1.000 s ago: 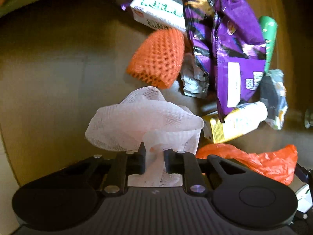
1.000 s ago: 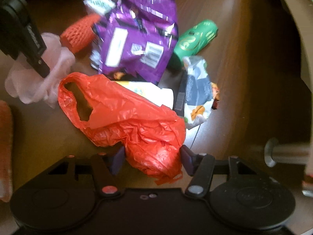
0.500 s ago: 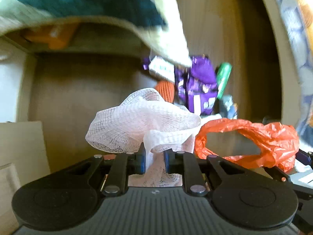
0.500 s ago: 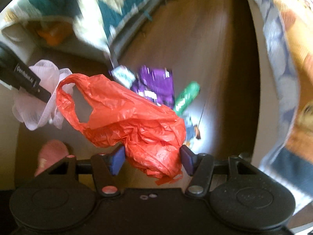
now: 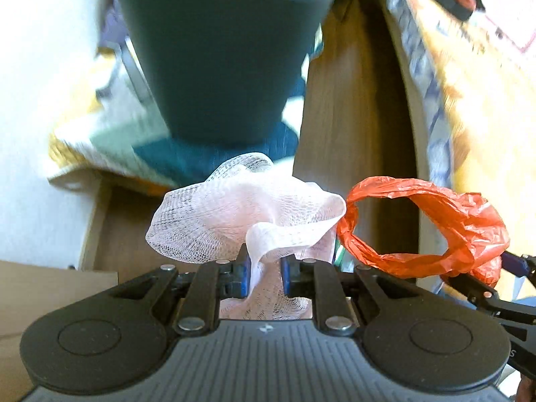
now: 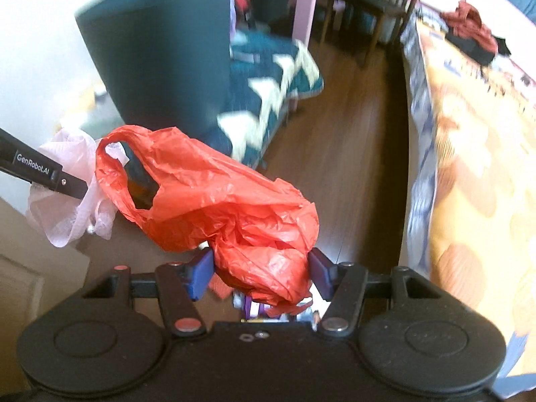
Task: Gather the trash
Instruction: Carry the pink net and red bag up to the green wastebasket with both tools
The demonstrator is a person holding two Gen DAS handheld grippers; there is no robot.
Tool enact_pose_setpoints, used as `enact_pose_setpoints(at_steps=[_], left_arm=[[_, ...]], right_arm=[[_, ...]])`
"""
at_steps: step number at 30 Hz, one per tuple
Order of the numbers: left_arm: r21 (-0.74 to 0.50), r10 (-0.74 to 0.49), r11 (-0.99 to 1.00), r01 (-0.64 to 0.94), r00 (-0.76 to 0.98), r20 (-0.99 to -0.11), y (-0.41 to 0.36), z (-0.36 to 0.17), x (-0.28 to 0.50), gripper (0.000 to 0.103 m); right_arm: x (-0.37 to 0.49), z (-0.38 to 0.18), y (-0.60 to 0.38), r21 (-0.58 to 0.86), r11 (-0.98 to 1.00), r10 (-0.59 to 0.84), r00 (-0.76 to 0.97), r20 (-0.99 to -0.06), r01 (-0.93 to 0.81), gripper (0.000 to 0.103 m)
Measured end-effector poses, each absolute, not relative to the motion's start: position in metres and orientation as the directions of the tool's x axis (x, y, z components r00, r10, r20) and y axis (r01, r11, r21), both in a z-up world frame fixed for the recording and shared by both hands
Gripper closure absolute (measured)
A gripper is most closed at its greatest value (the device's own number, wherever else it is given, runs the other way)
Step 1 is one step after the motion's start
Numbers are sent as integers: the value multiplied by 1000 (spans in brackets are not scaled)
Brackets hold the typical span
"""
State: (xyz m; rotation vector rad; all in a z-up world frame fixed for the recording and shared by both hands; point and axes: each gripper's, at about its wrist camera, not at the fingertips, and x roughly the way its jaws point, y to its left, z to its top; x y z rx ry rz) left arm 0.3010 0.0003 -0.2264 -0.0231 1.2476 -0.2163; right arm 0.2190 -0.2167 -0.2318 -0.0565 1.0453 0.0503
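The left gripper (image 5: 264, 276) is clamped on a white mesh foam net (image 5: 241, 214), held beside a crumpled orange plastic bag (image 6: 214, 201) pinched in the right gripper (image 6: 261, 276). Only the right wrist view shows purple wrappers (image 6: 249, 306) below on the brown wooden floor (image 6: 338, 154); both show a tall dark teal bin (image 5: 217, 57).

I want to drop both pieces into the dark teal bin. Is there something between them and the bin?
Nothing visible does. The white mesh net in the left claw and the red plastic bag in the right claw hang in open air before the teal bin.
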Motion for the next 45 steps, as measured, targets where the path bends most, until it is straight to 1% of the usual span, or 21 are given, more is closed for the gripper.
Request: enact_pose_setpoints(at_steps=[5,10,17,22,26,35,42,45], left_arm=[[-171,-203,978,119,369,-907,17,-170,317,86],[-171,-200,980,103,472,-859,34,-120,341,86],[-136,-148,989,66,610,-779,61,-67,406,86],[-135,-143,989,62,651,-746,65,-48,457,86],[-123,-146,989,80,645,-750,62,-54,493,86],[-108,-167,985,138,554,-815,40,-104,552,86],[-63,-164,973,222,472,-866,23,-145,574,86],[-47,-160,965,257,441,-883,19,-160,576,86]], right_arm=[[237,-173,-208,-7,997,33,548,-836,-70,43],[264,-125,-194,-44,993,34,606,-795,-114,43],[335,-91,-176,-114,989,-24,672,-740,-91,43],[385,-88,-160,-206,975,-93,684,-723,-85,43],[411,-95,-138,-250,961,-107,682,-724,-114,42],[468,-131,-92,-250,946,-82,598,-798,-205,42],[488,-160,-65,-239,907,-24,522,-853,-348,42],[494,-171,-56,-244,891,-22,500,-866,-383,41]])
